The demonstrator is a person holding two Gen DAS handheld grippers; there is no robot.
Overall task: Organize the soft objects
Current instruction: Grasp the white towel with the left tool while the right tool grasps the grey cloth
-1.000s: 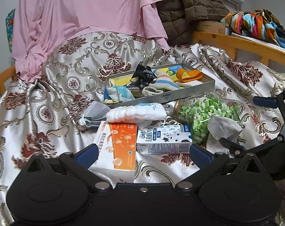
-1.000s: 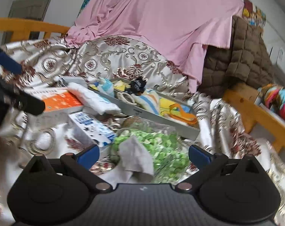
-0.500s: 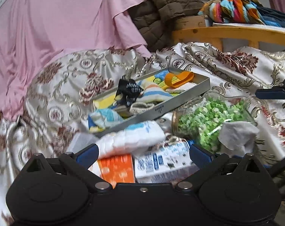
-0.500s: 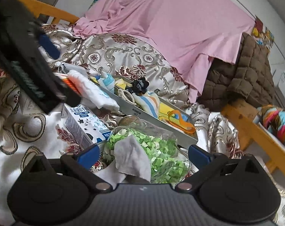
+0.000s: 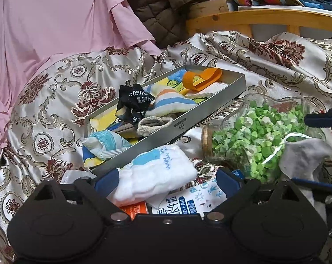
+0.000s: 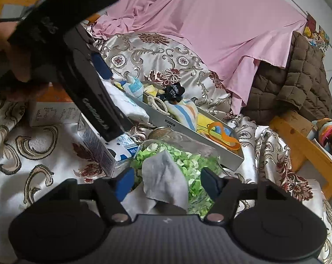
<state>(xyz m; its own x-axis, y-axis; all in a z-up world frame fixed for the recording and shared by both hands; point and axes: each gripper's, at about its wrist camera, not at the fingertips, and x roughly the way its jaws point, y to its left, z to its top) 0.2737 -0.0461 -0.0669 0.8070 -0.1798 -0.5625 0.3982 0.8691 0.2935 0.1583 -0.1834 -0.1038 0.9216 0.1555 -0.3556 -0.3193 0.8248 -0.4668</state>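
Note:
A white rolled cloth (image 5: 155, 176) with blue print lies on a milk carton (image 5: 187, 200), in front of the grey metal tray (image 5: 187, 118). My left gripper (image 5: 167, 181) straddles it with jaws closing; the right pad stands clear of it. A grey cloth (image 6: 163, 176) drapes over a glass jar of green paper bits (image 6: 187, 154). My right gripper (image 6: 167, 183) has that cloth between its closing jaws, with small gaps on both sides. The tray (image 6: 187, 132) holds striped socks, a black wrapper and an orange band.
An orange box (image 5: 135, 209) lies under the roll. In the right wrist view the left gripper's body and a hand (image 6: 3, 55) fill the upper left. Floral satin covers the bed; a pink sheet (image 5: 56, 22), a brown quilt (image 6: 297, 77) and a wooden rail (image 5: 264, 19) stand behind.
The left gripper came forward and down until the white roll sits between its fingers. The right jaws narrowed around the grey cloth. The left gripper now looms large in the right wrist view.

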